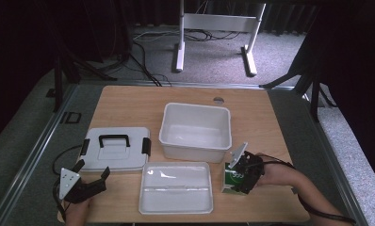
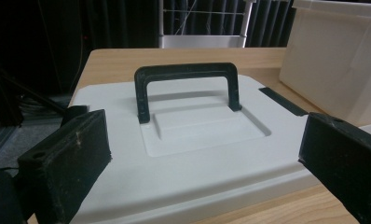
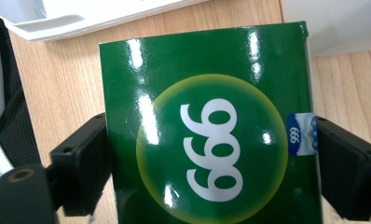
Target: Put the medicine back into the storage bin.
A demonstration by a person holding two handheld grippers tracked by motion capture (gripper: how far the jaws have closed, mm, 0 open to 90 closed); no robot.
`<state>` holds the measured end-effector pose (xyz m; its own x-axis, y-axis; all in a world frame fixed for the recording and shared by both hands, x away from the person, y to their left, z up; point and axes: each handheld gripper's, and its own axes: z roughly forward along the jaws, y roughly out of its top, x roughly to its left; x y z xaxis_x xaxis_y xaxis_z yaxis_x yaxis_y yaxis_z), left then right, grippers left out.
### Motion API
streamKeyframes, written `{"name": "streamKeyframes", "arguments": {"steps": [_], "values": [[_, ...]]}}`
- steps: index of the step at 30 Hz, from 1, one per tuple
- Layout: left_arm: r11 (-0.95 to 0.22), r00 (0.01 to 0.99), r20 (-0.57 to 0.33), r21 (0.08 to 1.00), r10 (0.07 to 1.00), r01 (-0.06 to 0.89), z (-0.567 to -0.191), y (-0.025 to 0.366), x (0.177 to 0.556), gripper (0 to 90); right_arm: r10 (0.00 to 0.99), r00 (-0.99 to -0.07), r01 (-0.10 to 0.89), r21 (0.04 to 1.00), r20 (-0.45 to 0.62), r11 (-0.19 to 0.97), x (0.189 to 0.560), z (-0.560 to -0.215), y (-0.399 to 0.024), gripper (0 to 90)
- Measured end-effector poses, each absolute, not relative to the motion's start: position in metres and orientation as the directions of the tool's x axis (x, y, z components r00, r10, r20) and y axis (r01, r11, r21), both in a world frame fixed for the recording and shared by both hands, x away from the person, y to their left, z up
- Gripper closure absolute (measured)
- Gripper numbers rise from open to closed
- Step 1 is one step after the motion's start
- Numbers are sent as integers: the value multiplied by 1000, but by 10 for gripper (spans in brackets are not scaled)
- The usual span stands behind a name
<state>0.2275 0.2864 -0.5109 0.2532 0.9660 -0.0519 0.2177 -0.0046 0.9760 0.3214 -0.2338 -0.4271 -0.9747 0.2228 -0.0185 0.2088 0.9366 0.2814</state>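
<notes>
Tongs on the right (image 1: 242, 175), at the lower right of the high view, are clamped on the sides of a glossy green cardboard box printed with white numerals (image 3: 211, 135), which stands on the wooden table (image 1: 129, 101) just beside the deep white plastic bin (image 1: 195, 132). Its slick faces could slide from the pads if lifted fast. Left tongs (image 1: 92, 175), lower left, gape wide and empty before the white lid with a black handle (image 2: 188, 140); a careless advance could shove it.

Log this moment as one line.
left gripper: open, facing lid | right gripper: shut on green box | bin: empty | tray: empty
</notes>
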Motion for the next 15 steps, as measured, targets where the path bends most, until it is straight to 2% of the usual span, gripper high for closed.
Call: {"name": "streamKeyframes", "arguments": {"steps": [6, 10, 15], "values": [[-4, 253, -52, 976, 966, 218, -511, 286, 228, 18, 222, -975, 215, 269, 5, 939, 319, -421, -235, 143], [-4, 253, -52, 976, 966, 217, -511, 286, 227, 18, 234, -972, 223, 294, -5, 930, 319, -407, -243, 144], [-5, 254, -52, 976, 966, 219, -511, 286, 228, 18, 270, -961, 240, 314, -55, 919, 322, -382, -257, 145]]}}
